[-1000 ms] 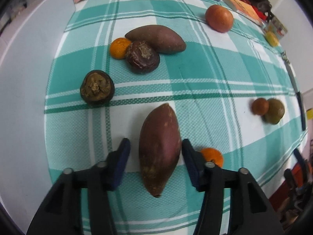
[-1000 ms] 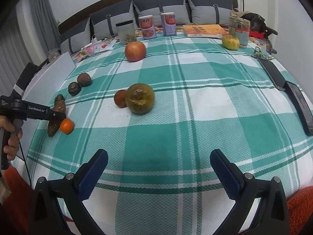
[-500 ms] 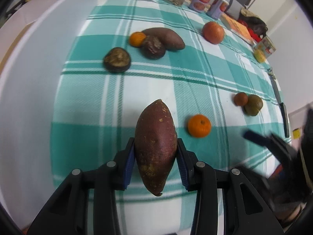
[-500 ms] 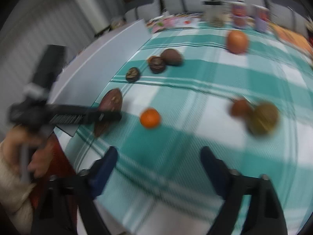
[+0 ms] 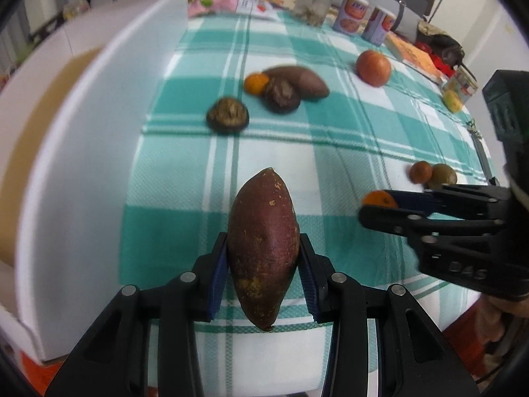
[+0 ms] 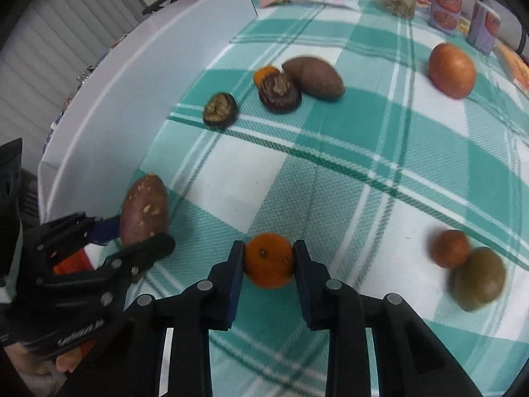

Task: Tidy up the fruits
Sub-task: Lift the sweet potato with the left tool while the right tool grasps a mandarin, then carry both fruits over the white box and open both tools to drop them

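Observation:
My left gripper is shut on a reddish-brown sweet potato and holds it above the checked cloth near the front left edge; it also shows in the right wrist view. My right gripper is shut on a small orange, which also shows in the left wrist view. Further back lie a second sweet potato, a second orange and two dark round fruits.
A red apple lies at the back right. A small brown fruit and a green-brown fruit touch at the right. A white board runs along the left edge. Cans and a jar stand at the back.
My left gripper closed on the sweet potato and lifted it. My right gripper swung left across the table and closed on the small orange.

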A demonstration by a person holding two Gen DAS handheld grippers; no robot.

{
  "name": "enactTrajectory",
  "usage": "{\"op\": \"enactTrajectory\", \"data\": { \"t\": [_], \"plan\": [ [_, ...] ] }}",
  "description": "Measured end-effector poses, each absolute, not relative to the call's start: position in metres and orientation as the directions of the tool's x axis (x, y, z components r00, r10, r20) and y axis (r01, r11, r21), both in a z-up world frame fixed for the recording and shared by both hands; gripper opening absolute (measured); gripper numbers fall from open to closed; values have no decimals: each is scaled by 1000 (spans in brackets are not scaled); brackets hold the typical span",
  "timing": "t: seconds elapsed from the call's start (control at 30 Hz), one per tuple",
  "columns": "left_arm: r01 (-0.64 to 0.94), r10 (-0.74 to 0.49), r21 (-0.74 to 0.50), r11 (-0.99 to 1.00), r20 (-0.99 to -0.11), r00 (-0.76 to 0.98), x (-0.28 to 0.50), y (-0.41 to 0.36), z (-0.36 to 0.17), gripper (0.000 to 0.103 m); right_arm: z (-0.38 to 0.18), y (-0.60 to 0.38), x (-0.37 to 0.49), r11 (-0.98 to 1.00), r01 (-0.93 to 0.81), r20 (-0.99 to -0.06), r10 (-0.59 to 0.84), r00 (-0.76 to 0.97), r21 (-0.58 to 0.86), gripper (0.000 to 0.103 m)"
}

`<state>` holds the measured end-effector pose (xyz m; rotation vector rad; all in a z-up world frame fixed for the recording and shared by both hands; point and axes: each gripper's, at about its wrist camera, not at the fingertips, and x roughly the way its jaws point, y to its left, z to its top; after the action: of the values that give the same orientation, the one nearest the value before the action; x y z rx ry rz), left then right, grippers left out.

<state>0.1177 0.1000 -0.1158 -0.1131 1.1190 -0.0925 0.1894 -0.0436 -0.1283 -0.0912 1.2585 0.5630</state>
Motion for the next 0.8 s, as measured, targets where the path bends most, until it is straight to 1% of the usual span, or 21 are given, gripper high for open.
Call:
{"op": "enactTrajectory", "data": {
  "t": [0.17,0.43,0.47,0.53,0.57,0.63,0.67,0.73,0.77,0.8],
  "plan": [
    [23,-106,-107,994,-875,473,116,99,-101,40,-107,-55,185,862,-438,-909,368,197,254,29],
    [48,-74,-58,997,-847,527,111,95,-80,40,-97,-56,180,870,-425,-909,363,206,251,30],
    [50,-81,-64,997,-845,529,110,96,-77,40,-95,-55,179,869,-426,-909,362,206,250,30],
    [56,-153,-145,988,-841,519,108,106,-66,40,-92,-51,179,871,-417,-909,367,200,260,30],
    [55,-232,-238,970,-831,505,107,120,-55,40,-85,-48,178,869,-408,-904,381,194,279,30],
    [42,-299,-324,945,-805,512,106,146,-34,40,-63,-33,175,844,-420,-879,440,187,333,30],
    [34,-302,-335,941,-796,525,105,159,-24,40,-46,-19,174,821,-443,-858,478,187,361,30],
    [-4,-271,-330,944,-785,558,107,198,-3,40,-16,13,171,777,-491,-822,537,190,394,30],
    [-26,-247,-316,949,-787,566,108,213,2,40,-2,33,171,750,-517,-800,570,188,413,30],
    [-63,-196,-280,958,-797,571,112,234,4,40,8,51,170,727,-536,-783,595,181,429,30]
  ]
}}
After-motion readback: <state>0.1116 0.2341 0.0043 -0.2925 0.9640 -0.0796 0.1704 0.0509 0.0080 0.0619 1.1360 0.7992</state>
